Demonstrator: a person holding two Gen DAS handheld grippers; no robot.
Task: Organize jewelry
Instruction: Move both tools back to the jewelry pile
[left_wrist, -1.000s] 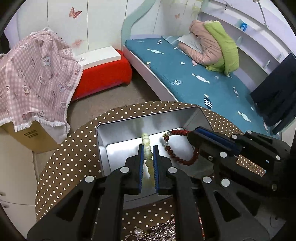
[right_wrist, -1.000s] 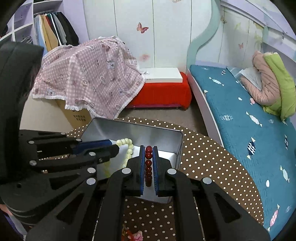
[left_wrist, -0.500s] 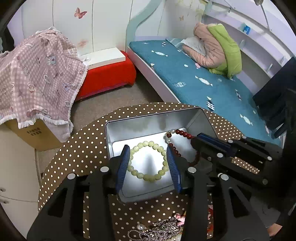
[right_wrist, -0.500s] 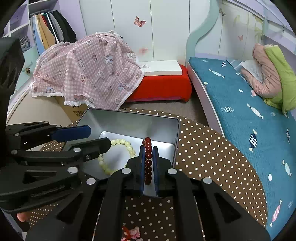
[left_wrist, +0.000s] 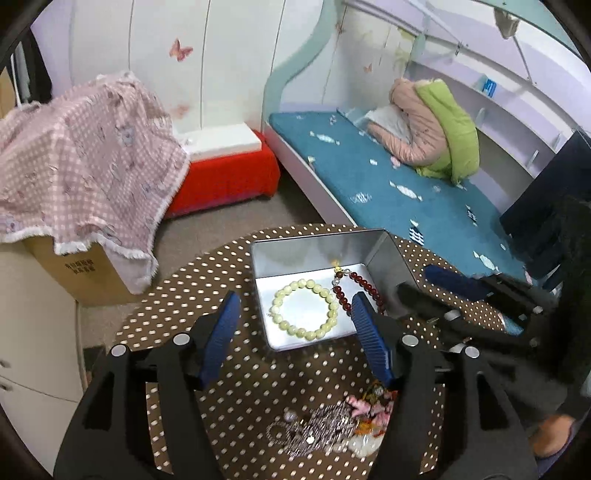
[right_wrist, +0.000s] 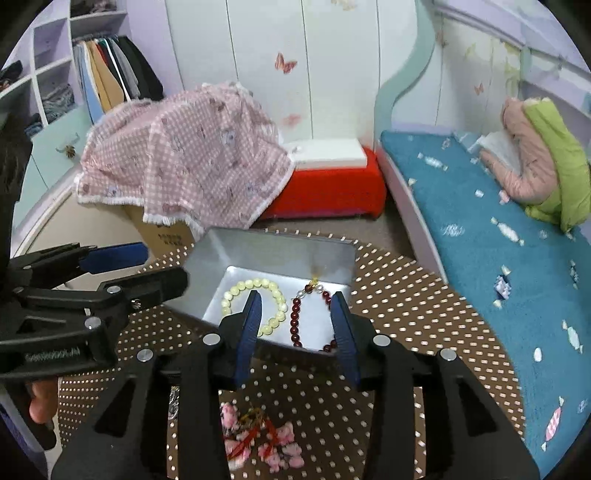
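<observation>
A silver metal box (left_wrist: 314, 247) (right_wrist: 273, 251) stands on the round brown polka-dot table (left_wrist: 184, 306). A pale green bead bracelet (left_wrist: 304, 309) (right_wrist: 236, 290) and a dark red bead bracelet (left_wrist: 364, 284) (right_wrist: 295, 325) lie flat inside it. My left gripper (left_wrist: 293, 325) is open and empty, above the box's near edge. My right gripper (right_wrist: 297, 325) is open and empty, just above the box's near rim. A silver chain pile (left_wrist: 317, 432) and a pink charm piece (left_wrist: 369, 408) (right_wrist: 258, 439) lie on the table near me.
A cardboard box under a pink checked cloth (right_wrist: 184, 162) stands left of the table. A red bench (right_wrist: 325, 192) and a blue bed (right_wrist: 498, 236) lie beyond. The table edge curves close behind the metal box.
Both grippers opened and let go: the green bracelet, then the red one, dropped flat into the box. Both grippers pulled back and up from the box.
</observation>
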